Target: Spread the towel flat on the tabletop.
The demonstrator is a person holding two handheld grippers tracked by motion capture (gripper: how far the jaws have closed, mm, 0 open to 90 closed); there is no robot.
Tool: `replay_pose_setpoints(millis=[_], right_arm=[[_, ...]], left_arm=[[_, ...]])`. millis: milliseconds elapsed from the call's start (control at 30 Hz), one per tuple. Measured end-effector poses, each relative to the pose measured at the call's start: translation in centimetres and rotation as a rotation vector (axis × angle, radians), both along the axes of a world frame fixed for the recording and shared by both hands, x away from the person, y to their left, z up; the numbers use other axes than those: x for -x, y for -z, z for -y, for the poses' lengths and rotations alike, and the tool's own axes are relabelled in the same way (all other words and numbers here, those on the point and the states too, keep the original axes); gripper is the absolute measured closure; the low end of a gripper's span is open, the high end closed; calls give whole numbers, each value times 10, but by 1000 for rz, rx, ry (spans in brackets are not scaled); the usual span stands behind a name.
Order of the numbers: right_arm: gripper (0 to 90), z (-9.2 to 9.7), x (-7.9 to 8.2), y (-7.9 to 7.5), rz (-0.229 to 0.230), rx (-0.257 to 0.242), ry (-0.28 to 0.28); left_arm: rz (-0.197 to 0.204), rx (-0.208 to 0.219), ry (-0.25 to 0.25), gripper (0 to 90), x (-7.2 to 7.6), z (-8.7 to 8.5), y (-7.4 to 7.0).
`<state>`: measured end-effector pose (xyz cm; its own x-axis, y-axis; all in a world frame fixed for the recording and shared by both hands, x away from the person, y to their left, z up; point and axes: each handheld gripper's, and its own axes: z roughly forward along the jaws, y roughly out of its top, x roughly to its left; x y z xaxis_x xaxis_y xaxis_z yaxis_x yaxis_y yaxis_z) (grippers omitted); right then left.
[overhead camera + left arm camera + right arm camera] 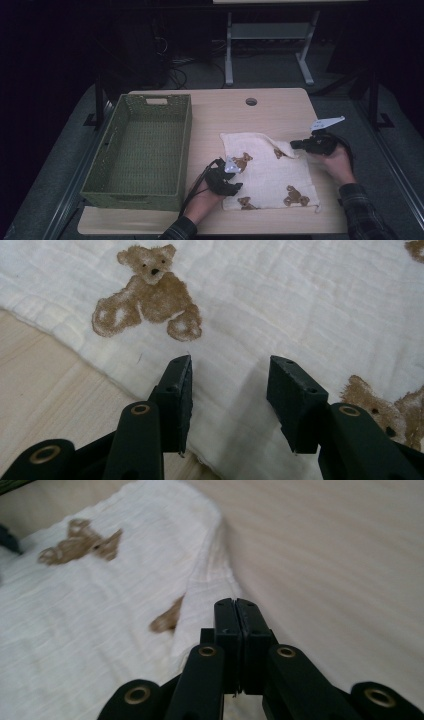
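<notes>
Green woven basket [137, 150] at left of the table [280, 107], empty, its near wall close to the table's front edge and its right wall just beside the left hand; a strip of bare wood separates basket from cloth. White cloth [267, 167] with brown bear prints lies flat at centre-right, near edge close to the table front, far-right corner folded over on itself. Left gripper [231, 181] rests over the cloth's near-left edge; left gripper view shows its jaws standing apart, nothing between the pads, cloth [280, 305] under them and bare wood at lower left, a detail the high view is too small to give. Right gripper [295, 144] sits at the folded far-right corner; right gripper view shows the jaws pressed together [235, 607] beside the raised fold [205, 585], and I cannot tell whether any cloth is pinched between them. Open table runs behind the cloth up to the round cable hole [251, 101] and to the right of the right hand. Table legs and cables on the dark floor behind
</notes>
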<state>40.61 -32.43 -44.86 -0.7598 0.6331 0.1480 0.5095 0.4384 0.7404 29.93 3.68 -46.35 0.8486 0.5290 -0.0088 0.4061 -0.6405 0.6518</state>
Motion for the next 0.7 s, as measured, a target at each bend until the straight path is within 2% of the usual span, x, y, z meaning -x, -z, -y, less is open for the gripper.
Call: replay_pose_setpoints(millis=[67,233,367,400,433,567,700], right_arm=[[886,4,-8,-5,16,4,29],[885,15,-38,-12,28,19,98],[879,16,-56,-8,32,72,144],[848,16,-59,-7,25,82,160],[798,17,-61,-6,34,88,173],[762,23,-61,-5,19,45,199],[724,20,-54,-4,9,48,176]], left_arm=[[4,-2,4,523,0,0,0],[2,-4,5,523,0,0,0],[6,-2,4,521,0,0,0],[5,-2,2,519,0,0,0],[4,-2,1,513,0,0,0],[-5,4,-22,466,-4,-1,-2],[8,16,-54,458,-11,-5,-12]])
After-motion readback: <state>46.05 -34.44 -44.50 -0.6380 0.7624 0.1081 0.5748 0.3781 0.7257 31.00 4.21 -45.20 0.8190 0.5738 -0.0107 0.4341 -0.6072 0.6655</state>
